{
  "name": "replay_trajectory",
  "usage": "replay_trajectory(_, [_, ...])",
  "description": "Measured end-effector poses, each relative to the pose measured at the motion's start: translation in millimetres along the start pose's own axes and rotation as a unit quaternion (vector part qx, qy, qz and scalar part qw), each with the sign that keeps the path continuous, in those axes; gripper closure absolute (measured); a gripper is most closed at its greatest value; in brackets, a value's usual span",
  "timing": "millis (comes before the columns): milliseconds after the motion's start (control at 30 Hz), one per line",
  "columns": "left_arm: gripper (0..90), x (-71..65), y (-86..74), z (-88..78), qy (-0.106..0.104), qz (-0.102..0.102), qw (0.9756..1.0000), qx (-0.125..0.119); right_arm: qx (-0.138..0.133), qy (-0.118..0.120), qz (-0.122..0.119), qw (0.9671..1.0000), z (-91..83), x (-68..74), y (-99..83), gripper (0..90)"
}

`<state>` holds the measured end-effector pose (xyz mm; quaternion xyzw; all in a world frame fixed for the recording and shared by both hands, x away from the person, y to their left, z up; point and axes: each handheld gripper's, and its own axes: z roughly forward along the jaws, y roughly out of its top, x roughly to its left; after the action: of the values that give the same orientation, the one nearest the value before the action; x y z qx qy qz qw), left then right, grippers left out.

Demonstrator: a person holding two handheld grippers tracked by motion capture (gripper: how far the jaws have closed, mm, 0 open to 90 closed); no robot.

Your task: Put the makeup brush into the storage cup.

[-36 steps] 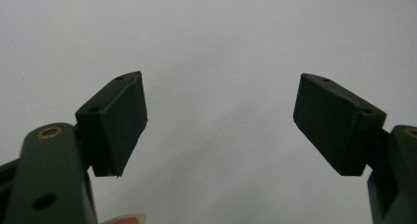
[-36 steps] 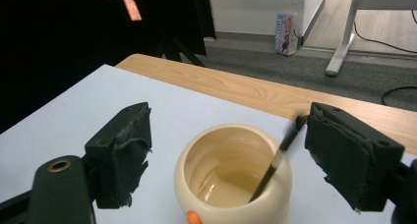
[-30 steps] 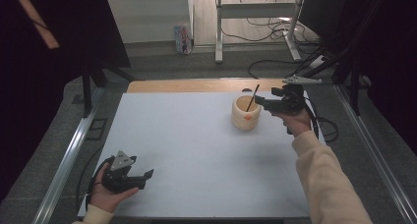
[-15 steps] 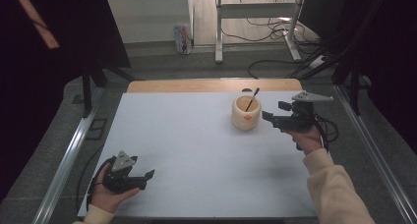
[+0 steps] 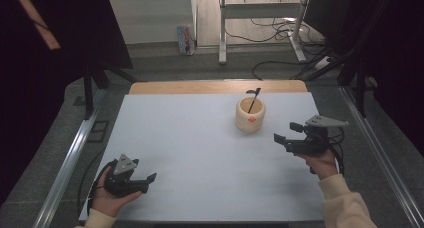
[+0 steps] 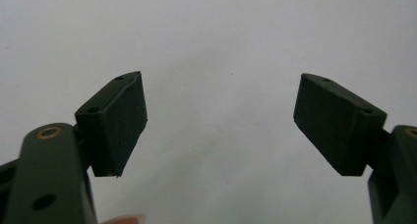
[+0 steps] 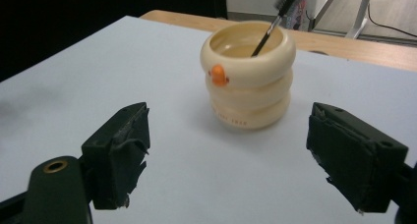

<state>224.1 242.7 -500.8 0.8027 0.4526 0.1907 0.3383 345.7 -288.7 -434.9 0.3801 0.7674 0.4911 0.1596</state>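
Two black grippers hover at the near corners of a pale, matte sheet (image 5: 200,138) that covers the table. Far and right on that sheet stands a cream holder (image 5: 250,114), a squat round pot shaped like three stacked rings, smooth and glossy, with a small orange beak-like knob on its front. One thin black brush (image 5: 254,99) leans inside it, its dark bristled head poking above the rim toward the far side.

Near and right of the holder, well apart from it, the right gripper (image 5: 289,133) is held in a hand above the sheet, a grey three-cornered plate on its top. In the right gripper view its jaws stand wide, empty, their blocky pads rubbery and frayed at the edges, with the holder framed in the gap between them.

Down at the near left, the left gripper (image 5: 149,180) rests low in the other hand. In the left gripper view its jaws are also spread wide with nothing between them, flat dark pads angled over plain sheet.
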Motion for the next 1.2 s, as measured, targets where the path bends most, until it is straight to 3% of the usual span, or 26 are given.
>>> replay_trajectory(200, [20.7,-0.3,0.2,0.4,0.0,0.004,1.0,0.003,0.015,0.009,-0.007,0.9998,-14.4,6.1,-17.0,15.8])
replay_trajectory(667, [20.7,-0.3,0.8,1.9,-0.001,0.006,1.0,0.003,0.092,-0.002,-0.02,0.9956,-29.2,13.8,-68.5,15.5])
replay_trajectory(1200, [20.7,-0.8,1.2,3.2,-0.001,0.009,0.9999,0.008,0.099,-0.014,-0.037,0.9943,-25.4,14.7,-73.4,15.3])
